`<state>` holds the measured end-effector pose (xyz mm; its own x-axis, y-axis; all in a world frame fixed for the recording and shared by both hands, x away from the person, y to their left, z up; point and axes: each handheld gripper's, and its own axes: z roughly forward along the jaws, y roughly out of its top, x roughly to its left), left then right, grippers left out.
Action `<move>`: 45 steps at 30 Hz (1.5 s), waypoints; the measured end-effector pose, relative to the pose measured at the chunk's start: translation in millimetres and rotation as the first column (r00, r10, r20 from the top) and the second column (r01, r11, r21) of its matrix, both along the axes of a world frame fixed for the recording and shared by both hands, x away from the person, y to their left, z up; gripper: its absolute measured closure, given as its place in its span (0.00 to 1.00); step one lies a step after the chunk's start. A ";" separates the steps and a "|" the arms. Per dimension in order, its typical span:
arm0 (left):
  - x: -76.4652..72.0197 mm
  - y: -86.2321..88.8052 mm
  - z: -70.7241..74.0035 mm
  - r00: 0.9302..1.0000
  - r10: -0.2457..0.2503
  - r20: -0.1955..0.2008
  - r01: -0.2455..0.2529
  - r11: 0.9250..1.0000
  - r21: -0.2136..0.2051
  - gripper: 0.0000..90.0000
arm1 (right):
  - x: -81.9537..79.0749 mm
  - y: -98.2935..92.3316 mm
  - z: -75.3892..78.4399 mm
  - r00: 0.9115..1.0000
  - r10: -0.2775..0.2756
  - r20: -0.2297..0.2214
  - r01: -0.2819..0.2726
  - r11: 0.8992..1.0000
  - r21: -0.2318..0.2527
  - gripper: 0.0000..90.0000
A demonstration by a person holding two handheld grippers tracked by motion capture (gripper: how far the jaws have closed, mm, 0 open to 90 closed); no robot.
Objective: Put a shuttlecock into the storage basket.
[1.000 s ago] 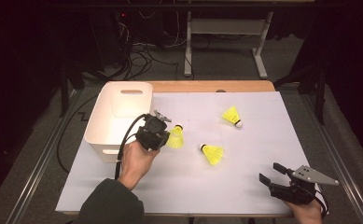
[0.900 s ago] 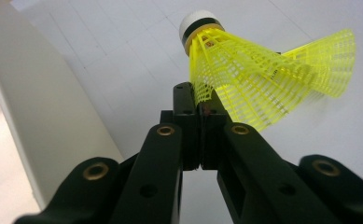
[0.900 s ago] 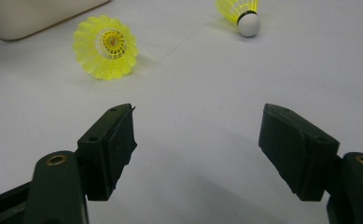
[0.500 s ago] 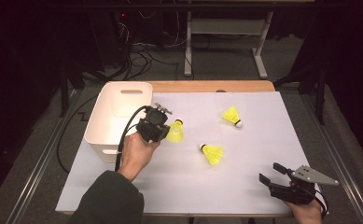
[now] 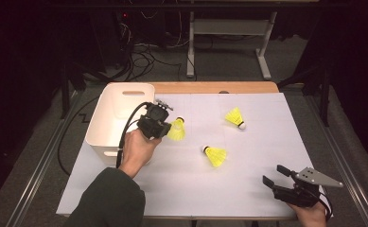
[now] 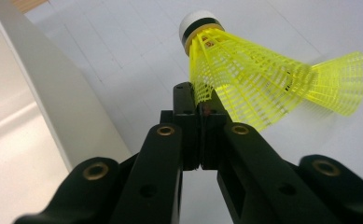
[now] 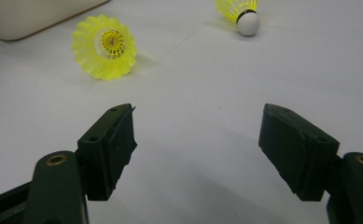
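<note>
Left tongs (image 5: 166, 124), pinching a yellow shuttlecock (image 6: 244, 79) by its skirt, have carried it closer to the white bin (image 5: 107, 124), deposit pending; right tongs (image 7: 198, 149) rest spread.

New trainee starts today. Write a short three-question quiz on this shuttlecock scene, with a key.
1. True or false: the left gripper is shut on the skirt edge of a yellow shuttlecock.
2. How many shuttlecocks lie loose on the white table cover?
3. The right gripper is: A) shut on a shuttlecock, B) open with nothing between its jaws, C) inside the white bin.

Key: 1 true; 2 two, the near shuttlecock and the far shuttlecock; 3 B.
</note>
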<state>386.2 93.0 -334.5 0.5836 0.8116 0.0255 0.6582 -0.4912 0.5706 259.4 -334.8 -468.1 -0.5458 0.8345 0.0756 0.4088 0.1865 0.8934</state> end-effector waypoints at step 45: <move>30.5 22.6 19.6 0.999 0.045 -0.007 -0.045 0.998 -0.031 0.99 | 0.0 -0.6 0.2 1.000 -0.010 0.004 0.010 1.000 0.003 0.30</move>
